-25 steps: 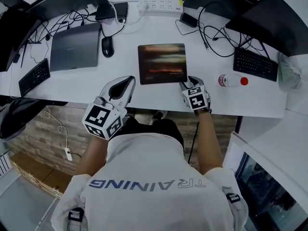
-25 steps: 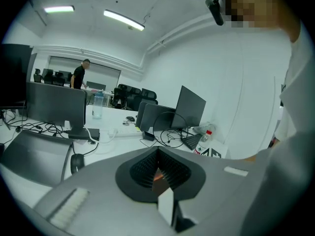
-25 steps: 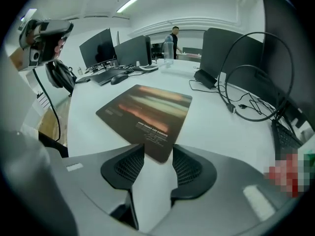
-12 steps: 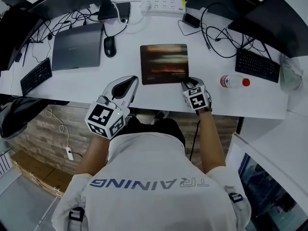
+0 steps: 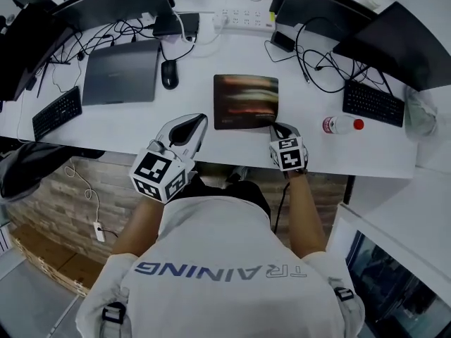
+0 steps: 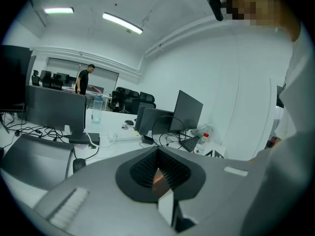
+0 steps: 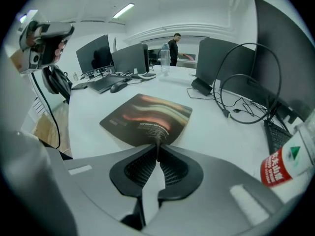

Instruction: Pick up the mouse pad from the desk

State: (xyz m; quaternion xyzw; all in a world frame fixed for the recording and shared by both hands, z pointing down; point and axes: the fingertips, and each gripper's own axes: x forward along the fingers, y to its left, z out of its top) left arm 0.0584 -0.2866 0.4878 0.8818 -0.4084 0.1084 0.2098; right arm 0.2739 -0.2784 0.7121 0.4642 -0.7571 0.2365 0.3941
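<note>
My right tongs (image 7: 157, 144) have narrowed from wide and are closing, pinching the near right corner of the mouse pad (image 5: 245, 101) on the desk (image 5: 120, 122); my left tongs (image 5: 199, 120) hover beside it, jaws together, empty

Open-plan office, long white desk (image 5: 141, 127), dark monitors (image 5: 106, 5), keyboards (image 5: 56, 113), closed laptop (image 5: 121, 72), power strip (image 5: 243, 18), tangled cables (image 5: 331, 65); office chairs (image 6: 129, 98), ceiling strip lights (image 6: 123, 23)

A: What's hidden?
B: The near right corner of the mouse pad (image 5: 245, 101), out of sight between the closing jaws of the right gripper (image 5: 277, 126).
A: Anything cut off?
B: The bottle (image 7: 288, 163), by the right gripper view's right edge.
</note>
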